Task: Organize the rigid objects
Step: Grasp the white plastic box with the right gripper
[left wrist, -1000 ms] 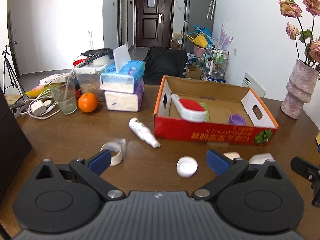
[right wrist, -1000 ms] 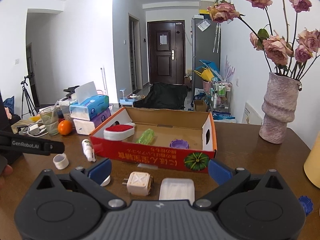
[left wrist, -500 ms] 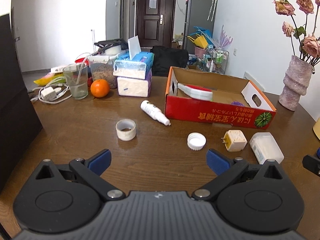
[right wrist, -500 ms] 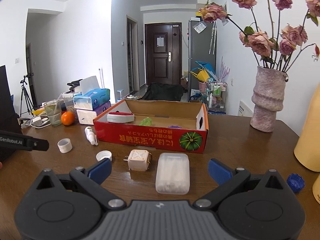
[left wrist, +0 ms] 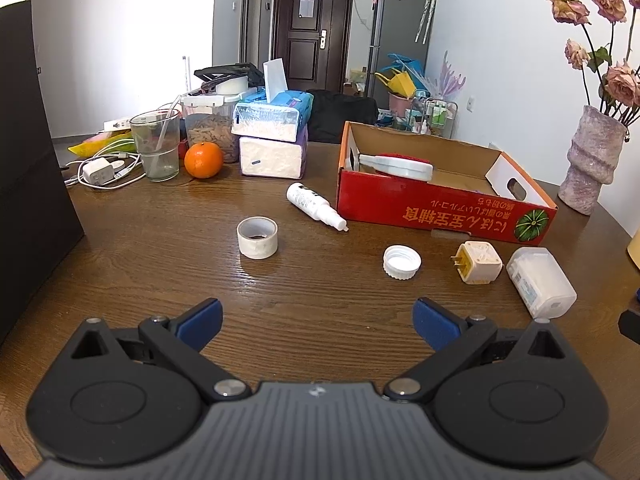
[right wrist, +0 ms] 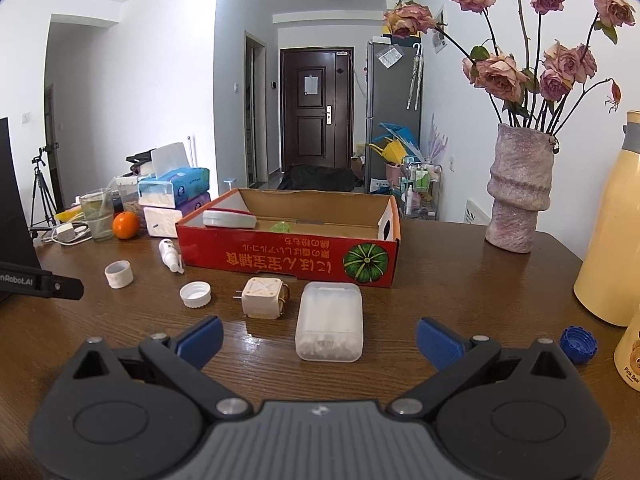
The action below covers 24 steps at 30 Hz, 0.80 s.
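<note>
A red cardboard box (left wrist: 444, 210) (right wrist: 288, 258) stands open on the wooden table, with a white and red brush (left wrist: 396, 165) inside. In front of it lie a white spray bottle (left wrist: 314, 206), a tape ring (left wrist: 257, 237), a white cap (left wrist: 402, 262), a cream plug adapter (left wrist: 478, 262) (right wrist: 262, 298) and a clear cotton-swab case (left wrist: 540, 282) (right wrist: 329, 320). My left gripper (left wrist: 316, 320) is open, well short of the cap. My right gripper (right wrist: 318, 334) is open with the swab case just ahead between its fingers, not touched.
At the back left stand tissue packs (left wrist: 274, 138), an orange (left wrist: 203, 160), a glass (left wrist: 155, 150) and a charger with cables (left wrist: 98, 170). A vase of roses (right wrist: 518, 196) stands at the right, with a yellow flask (right wrist: 614, 232) and a blue cap (right wrist: 578, 344).
Both grippers have pulled back from the box, so the loose items now lie farther ahead. Both stay open and nothing was picked up.
</note>
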Available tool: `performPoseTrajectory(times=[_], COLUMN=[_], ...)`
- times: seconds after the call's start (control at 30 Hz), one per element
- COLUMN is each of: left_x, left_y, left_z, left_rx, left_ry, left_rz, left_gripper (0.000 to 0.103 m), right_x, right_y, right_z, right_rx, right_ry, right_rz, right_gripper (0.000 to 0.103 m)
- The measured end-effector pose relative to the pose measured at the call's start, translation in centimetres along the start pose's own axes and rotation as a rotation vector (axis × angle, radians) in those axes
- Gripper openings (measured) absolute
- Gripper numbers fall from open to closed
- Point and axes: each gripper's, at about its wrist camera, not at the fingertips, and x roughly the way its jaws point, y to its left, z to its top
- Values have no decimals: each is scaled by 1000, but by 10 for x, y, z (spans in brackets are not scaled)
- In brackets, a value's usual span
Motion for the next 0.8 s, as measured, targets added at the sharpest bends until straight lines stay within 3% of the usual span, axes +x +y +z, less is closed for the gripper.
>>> performPoseTrajectory(times=[0.47, 0.8], left_x=[12, 15], left_y=[3, 25], left_z=[-6, -5], left_rx=[19, -4], left_ry=[-7, -12], left_rz=[4, 34], left_gripper=[103, 103], right_x=[17, 84], right_y=[3, 5], right_z=[-9, -3], right_rx=[-17, -62], right_ry=[-15, 88], right_rz=[-43, -47], right_gripper=[103, 103])
